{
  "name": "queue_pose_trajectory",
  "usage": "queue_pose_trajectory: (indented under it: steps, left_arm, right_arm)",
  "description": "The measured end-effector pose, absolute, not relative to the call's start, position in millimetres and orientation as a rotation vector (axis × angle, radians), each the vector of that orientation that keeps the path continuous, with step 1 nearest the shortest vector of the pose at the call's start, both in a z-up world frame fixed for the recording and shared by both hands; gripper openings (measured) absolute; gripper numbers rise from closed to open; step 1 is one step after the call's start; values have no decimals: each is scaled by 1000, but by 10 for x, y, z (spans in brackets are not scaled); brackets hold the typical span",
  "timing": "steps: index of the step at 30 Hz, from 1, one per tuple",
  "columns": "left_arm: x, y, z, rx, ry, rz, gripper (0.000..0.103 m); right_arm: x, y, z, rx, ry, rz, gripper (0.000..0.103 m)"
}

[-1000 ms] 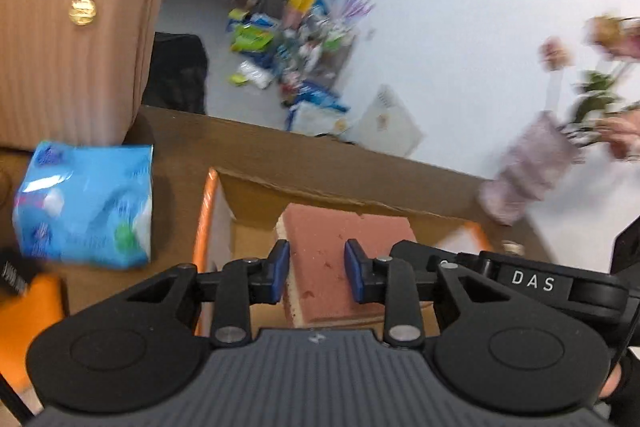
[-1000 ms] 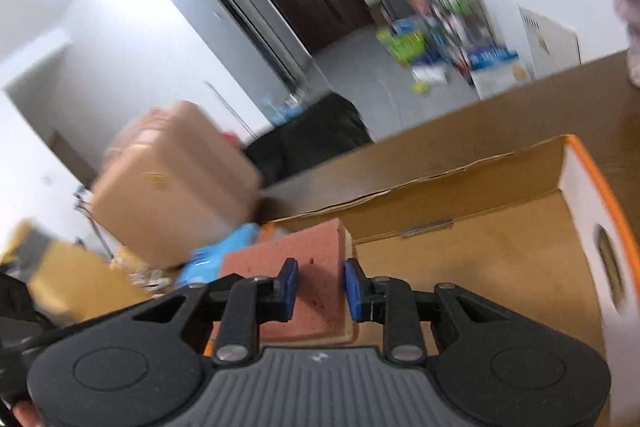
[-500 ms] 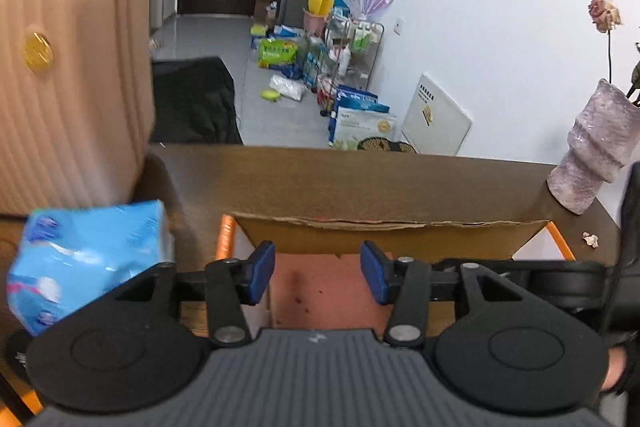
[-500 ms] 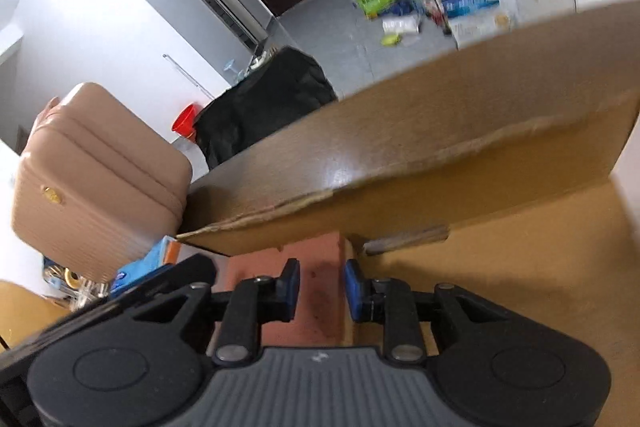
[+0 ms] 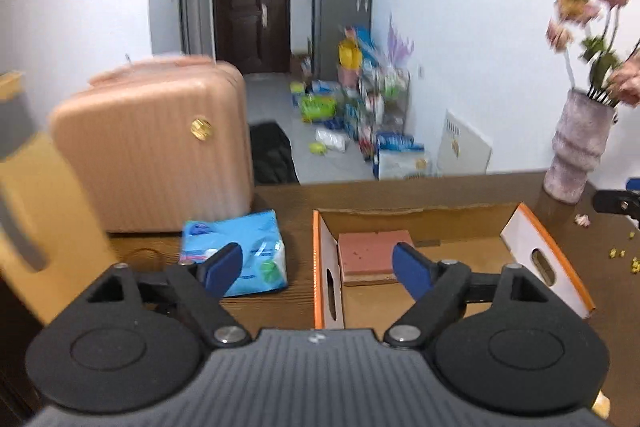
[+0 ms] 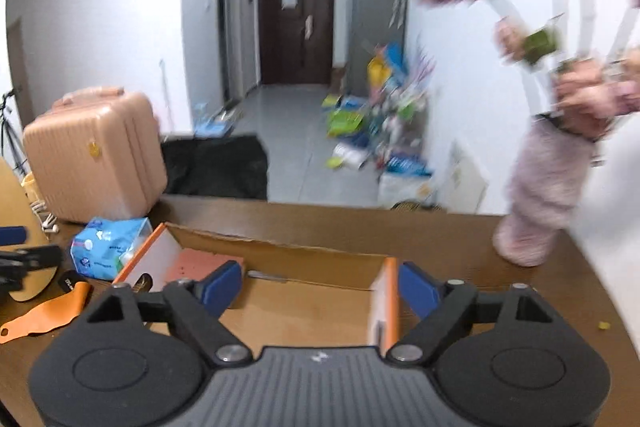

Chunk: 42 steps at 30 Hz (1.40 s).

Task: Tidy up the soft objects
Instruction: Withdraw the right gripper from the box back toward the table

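A second ago both claws pinched the pink sponge (image 5: 374,251); now it lies free in the cardboard box's (image 5: 528,227) far left corner. The blue tissue pack (image 5: 256,251) sits on the surface (image 5: 400,193) just left of the box, before a pink suitcase (image 5: 152,155); a vase (image 5: 576,151) stands far right. The left claw (image 5: 318,269) and right claw (image 6: 320,285) have just been opening, jaws wide apart, holding nothing.

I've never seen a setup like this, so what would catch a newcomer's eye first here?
Probably the open cardboard box on the brown table, with a reddish sponge block lying in its far left corner. Left of the box lies a blue tissue pack, with a big pink suitcase behind it.
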State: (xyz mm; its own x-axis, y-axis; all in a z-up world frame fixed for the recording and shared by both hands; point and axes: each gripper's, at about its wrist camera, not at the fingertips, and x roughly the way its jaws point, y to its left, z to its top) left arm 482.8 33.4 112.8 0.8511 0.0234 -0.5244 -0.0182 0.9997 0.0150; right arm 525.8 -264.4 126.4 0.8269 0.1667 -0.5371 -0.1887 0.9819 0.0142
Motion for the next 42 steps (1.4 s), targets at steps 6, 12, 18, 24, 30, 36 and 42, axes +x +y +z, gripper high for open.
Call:
queue_pose_trajectory:
  steps: [6, 12, 18, 24, 30, 36, 42]
  left_arm:
    - [3845, 268, 1265, 1, 428, 34, 97]
    - [2870, 254, 1031, -44, 362, 8, 101]
    - [2053, 217, 608, -8, 313, -17, 102]
    - [1371, 222, 329, -1, 254, 49, 102]
    - [840, 192, 142, 8, 186, 56, 103]
    - [778, 48, -6, 64, 192, 26, 103]
    - [912, 20, -116, 45, 216, -4, 103]
  right_arm:
    - [4401, -2855, 1341, -3, 512, 201, 86]
    - [3505, -2833, 1123, 7, 452, 270, 88]
    - [2581, -2700, 822, -27, 367, 286, 90]
    - [1716, -2513, 427, -47, 273, 243, 100]
    - [987, -2491, 42, 72, 229, 196, 100]
    - [852, -2452, -178, 33, 259, 170, 102]
    - [999, -2476, -326, 68, 292, 146, 103]
